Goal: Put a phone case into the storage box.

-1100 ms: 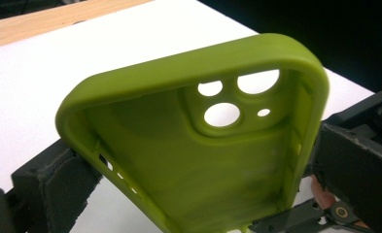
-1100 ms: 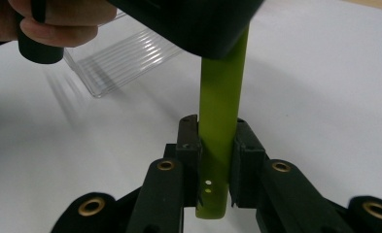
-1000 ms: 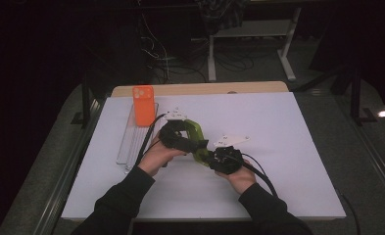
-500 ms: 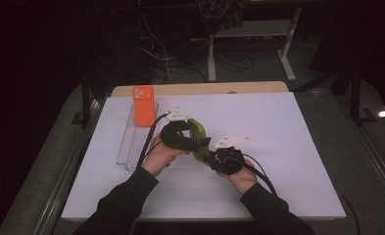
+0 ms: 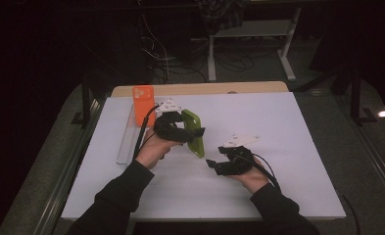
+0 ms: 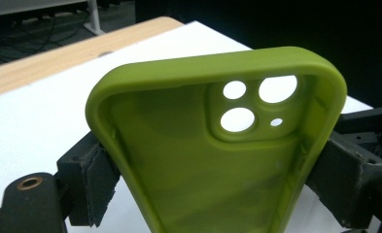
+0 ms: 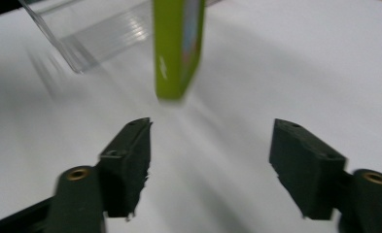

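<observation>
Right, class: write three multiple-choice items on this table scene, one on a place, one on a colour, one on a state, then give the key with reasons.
1. Where does the orange phone case stand?
A. in the clear rack
B. between the right gripper's jaws
C. on the floor

2. What colour is the case held by the left gripper?
A. blue
B. green
C. white

3. How do the right gripper's jaws stand?
A. open, nothing between
B. shut on a case
C. shut on a cable

Key: A, it stands upright at the rack's far end; B, the green case sits between the pads; A, jaws apart over bare table.

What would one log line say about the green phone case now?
left tongs: gripping green phone case | right tongs: just opened, empty | orange phone case: in clear rack
</observation>
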Available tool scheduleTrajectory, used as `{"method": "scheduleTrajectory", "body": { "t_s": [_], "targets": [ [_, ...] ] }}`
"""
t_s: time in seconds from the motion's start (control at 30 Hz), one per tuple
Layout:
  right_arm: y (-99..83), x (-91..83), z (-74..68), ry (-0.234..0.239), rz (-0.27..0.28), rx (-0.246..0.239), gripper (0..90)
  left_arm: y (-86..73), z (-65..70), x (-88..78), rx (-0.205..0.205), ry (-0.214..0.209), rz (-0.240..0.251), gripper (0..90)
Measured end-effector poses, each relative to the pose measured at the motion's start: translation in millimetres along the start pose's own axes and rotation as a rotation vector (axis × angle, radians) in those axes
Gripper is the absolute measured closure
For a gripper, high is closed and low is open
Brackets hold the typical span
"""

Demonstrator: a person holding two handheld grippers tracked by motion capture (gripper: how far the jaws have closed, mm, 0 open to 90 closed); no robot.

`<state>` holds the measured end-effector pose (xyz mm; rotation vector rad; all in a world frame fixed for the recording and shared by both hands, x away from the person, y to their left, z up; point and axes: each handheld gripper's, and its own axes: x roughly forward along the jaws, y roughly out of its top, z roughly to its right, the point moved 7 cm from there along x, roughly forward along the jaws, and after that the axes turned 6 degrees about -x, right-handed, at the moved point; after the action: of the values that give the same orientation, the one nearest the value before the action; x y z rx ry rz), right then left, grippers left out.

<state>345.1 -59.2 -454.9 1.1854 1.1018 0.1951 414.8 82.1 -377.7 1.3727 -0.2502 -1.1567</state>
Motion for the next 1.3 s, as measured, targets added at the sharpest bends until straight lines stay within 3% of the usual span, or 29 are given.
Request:
{"method": "scheduleTrajectory", "body": {
  "t_s": [0.17,0.27,0.4,0.63,0.87,1.07,1.3],
  "targets": [
    [-16.2,-9.4,9.3,-0.015,-0.021,-0.001,12.1,12.7,-14.4,-13.1,0.002,0.037,0.005,14.0],
    [-24.6,-15.8,15.2,-0.043,-0.020,-0.019,8.6,21.9,-24.7,-24.0,0.002,0.059,0.020,14.1],
    [-36.1,-23.6,20.8,-0.009,-0.049,0.006,0.0,34.3,-36.1,-38.2,-0.006,0.083,0.045,14.1],
    [-53.9,-39.4,30.4,-0.028,-0.041,0.015,0.0,54.1,-59.1,-68.7,-0.008,0.139,0.086,14.2],
    [-69.1,-44.3,34.3,-0.054,-0.054,-0.001,0.0,57.8,-87.2,-87.8,-0.017,0.207,0.100,14.2],
    [-77.6,-52.3,35.8,-0.063,-0.060,0.002,0.0,55.4,-106.8,-91.4,-0.022,0.253,0.095,14.2],
    [-77.7,-54.4,37.9,-0.069,-0.053,-0.005,0.0,49.0,-124.9,-83.1,-0.020,0.327,0.067,14.1]
  ]
}}
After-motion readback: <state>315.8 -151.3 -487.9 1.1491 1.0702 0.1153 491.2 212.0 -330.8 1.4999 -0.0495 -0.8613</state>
